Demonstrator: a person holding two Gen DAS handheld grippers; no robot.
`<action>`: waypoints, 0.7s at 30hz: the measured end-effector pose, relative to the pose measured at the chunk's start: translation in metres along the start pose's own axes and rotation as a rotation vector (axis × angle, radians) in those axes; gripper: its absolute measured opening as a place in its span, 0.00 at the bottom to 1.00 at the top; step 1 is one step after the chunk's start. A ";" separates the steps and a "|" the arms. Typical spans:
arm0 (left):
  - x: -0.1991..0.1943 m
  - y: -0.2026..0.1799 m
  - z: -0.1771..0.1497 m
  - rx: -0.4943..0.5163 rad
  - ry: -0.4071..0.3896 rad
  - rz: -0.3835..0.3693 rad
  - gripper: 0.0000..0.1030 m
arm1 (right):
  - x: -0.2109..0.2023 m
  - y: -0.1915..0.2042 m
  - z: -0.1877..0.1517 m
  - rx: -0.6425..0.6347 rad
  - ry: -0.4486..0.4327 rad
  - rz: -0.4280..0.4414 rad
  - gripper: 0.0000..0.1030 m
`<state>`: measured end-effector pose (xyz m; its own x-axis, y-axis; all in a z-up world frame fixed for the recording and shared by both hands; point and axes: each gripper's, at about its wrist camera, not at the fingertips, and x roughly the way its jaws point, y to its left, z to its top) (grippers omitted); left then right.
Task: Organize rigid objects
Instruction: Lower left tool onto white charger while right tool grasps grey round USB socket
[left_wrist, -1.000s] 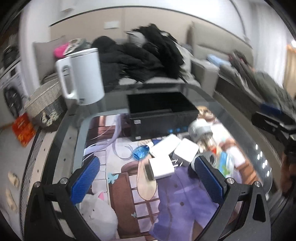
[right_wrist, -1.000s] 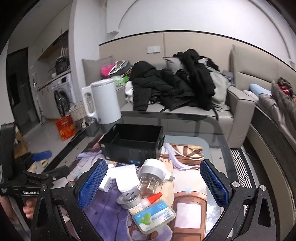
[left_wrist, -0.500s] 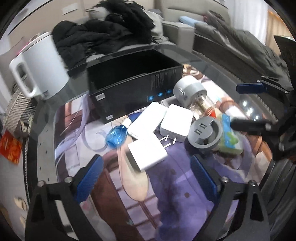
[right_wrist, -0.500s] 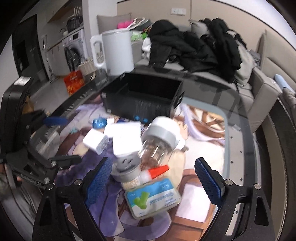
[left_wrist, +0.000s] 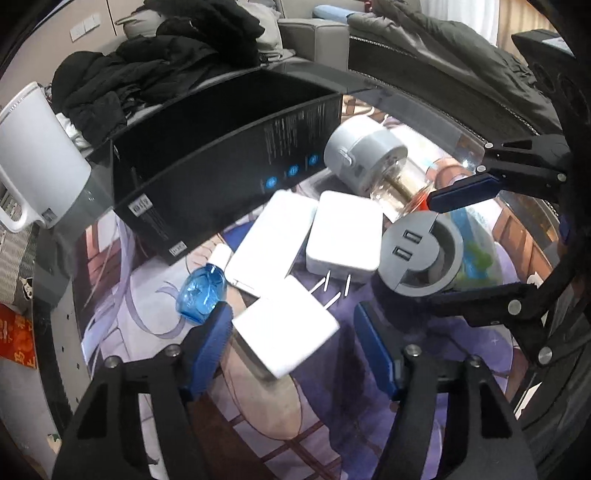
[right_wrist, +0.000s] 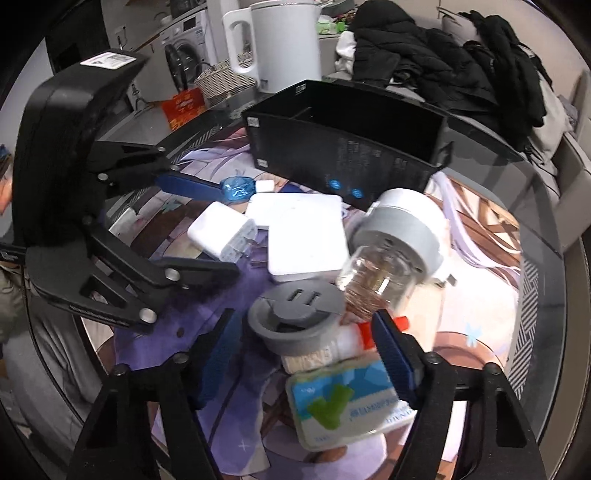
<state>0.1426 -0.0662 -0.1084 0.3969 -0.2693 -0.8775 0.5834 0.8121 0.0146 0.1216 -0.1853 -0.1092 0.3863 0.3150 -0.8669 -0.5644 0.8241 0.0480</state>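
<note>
Left tongs (left_wrist: 291, 343) spread wide around a white plug adapter (left_wrist: 286, 332) lying on the bench (left_wrist: 62, 317) near the black box (left_wrist: 207, 177), nothing clamped; right tongs (right_wrist: 306, 354) equally open over the grey USB hub (right_wrist: 295, 321). Likely to nudge the crowded neighbours on closing, or roll the glass jar (right_wrist: 388, 266).

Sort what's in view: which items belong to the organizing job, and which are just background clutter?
Job items:
black box
white charger between the left gripper fingers
second charger
flat white adapter
gray USB hub ahead of the right gripper
glass jar
blue bottle
green-marked tin

Background:
white kettle
black coats
sofa
</note>
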 end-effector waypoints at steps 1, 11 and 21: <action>0.000 0.001 0.000 -0.004 0.003 -0.004 0.58 | 0.002 0.001 0.001 -0.002 0.004 0.005 0.69; -0.010 0.003 -0.017 -0.086 0.044 -0.029 0.56 | 0.003 0.010 -0.003 -0.027 0.003 0.044 0.54; -0.029 -0.021 -0.037 -0.014 0.024 0.005 0.74 | -0.001 0.017 -0.008 -0.036 0.002 0.064 0.55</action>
<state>0.0929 -0.0559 -0.1008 0.3821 -0.2529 -0.8888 0.5712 0.8207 0.0121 0.1056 -0.1758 -0.1117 0.3470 0.3659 -0.8635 -0.6137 0.7849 0.0859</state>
